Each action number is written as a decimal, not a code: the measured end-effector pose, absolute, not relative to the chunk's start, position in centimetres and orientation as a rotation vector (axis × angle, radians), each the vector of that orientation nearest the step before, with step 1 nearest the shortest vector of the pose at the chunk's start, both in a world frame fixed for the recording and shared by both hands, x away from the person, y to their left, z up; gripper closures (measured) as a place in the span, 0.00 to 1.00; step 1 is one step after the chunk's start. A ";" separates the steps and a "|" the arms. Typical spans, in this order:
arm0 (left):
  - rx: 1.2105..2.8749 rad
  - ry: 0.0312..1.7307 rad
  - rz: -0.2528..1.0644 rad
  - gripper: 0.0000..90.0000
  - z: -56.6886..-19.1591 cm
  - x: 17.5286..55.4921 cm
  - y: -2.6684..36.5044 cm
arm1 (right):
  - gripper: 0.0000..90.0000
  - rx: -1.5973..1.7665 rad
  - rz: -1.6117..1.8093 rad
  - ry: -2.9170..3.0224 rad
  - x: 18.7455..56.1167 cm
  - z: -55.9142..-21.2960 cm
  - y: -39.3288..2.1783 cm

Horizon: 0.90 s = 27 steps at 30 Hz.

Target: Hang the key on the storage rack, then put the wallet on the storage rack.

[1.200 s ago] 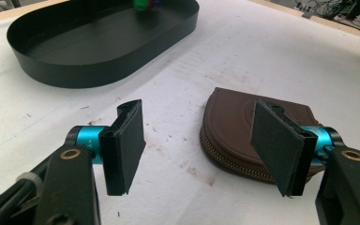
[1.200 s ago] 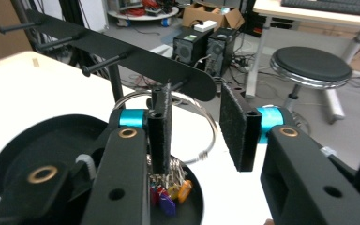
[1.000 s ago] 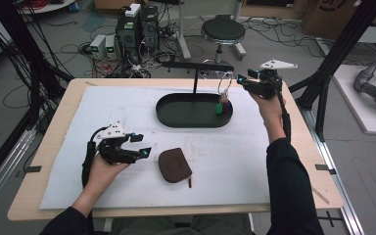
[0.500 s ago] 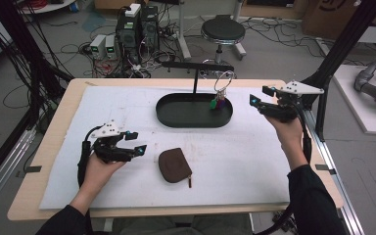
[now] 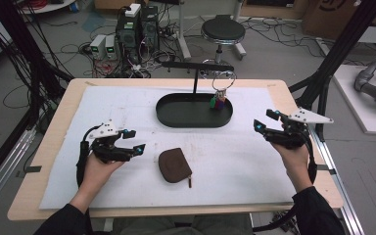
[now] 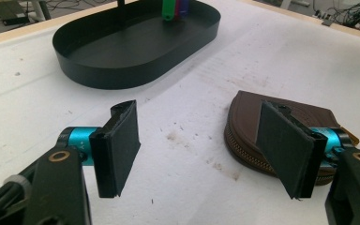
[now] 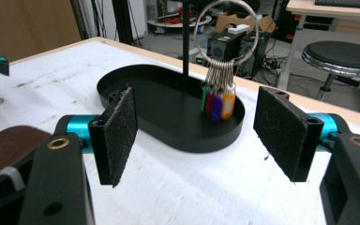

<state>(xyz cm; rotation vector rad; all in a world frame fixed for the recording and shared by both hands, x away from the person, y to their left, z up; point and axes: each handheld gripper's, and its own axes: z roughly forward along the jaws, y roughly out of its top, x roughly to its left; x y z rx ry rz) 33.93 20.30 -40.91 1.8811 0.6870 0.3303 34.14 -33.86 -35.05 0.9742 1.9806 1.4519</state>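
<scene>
A black oval tray (image 5: 166,115) carries a T-shaped stand (image 5: 198,65). From the stand hangs a key ring (image 5: 223,81) with coloured tags (image 7: 218,103). A brown zip pouch (image 5: 175,165) lies flat on the white mat. My left gripper (image 5: 138,139) hovers just left of the pouch (image 6: 248,117). Its jaws have just been opening and hold nothing. My right gripper (image 5: 265,120) is at the table's right side, pointing at the key ring (image 7: 225,33) from a distance. Its jaws (image 7: 197,136) have also just been opening, with nothing between them.
The white mat (image 5: 235,161) covers most of the wooden table. A stool (image 5: 223,30), computer boxes (image 5: 137,24) and many cables stand on the floor behind the far edge. Black frame posts rise at both sides.
My right gripper has drawn away from the key ring, moving right, nearer and lower, and its jaws stand wider. The key ring stays hanging. The left hand has barely moved.
</scene>
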 end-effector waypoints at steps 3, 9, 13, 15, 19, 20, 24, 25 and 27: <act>1.870 0.697 0.332 0.33 -41.0 33.9 20.5 | 0.35 0.993 1.462 1.989 33.5 -36.1 -34.1; 1.847 0.712 0.366 0.30 -41.2 33.6 21.3 | 0.32 1.035 1.485 1.992 32.7 -37.7 -34.9; 1.842 0.718 0.409 0.29 -41.1 33.4 21.7 | 0.30 1.042 1.491 1.979 32.1 -38.3 -35.2; 1.825 0.715 0.443 0.29 -40.8 33.4 22.0 | 0.29 1.044 1.475 1.986 32.0 -38.6 -35.2; 1.805 0.720 0.463 0.28 -40.7 33.5 22.1 | 0.26 1.066 1.439 2.001 32.0 -39.3 -35.3; 1.803 0.723 0.467 0.28 -40.7 33.6 22.1 | 0.26 1.062 1.429 2.005 32.0 -39.4 -35.3; 1.798 0.714 0.466 0.28 -40.6 33.7 21.7 | 0.25 1.078 1.402 2.009 31.9 -39.6 -35.5; 1.798 0.712 0.459 0.28 -40.6 33.8 21.6 | 0.25 1.083 1.400 2.009 31.9 -39.6 -35.6; 1.797 0.702 0.451 0.28 -40.6 33.8 21.3 | 0.25 1.089 1.393 2.008 31.9 -39.7 -35.7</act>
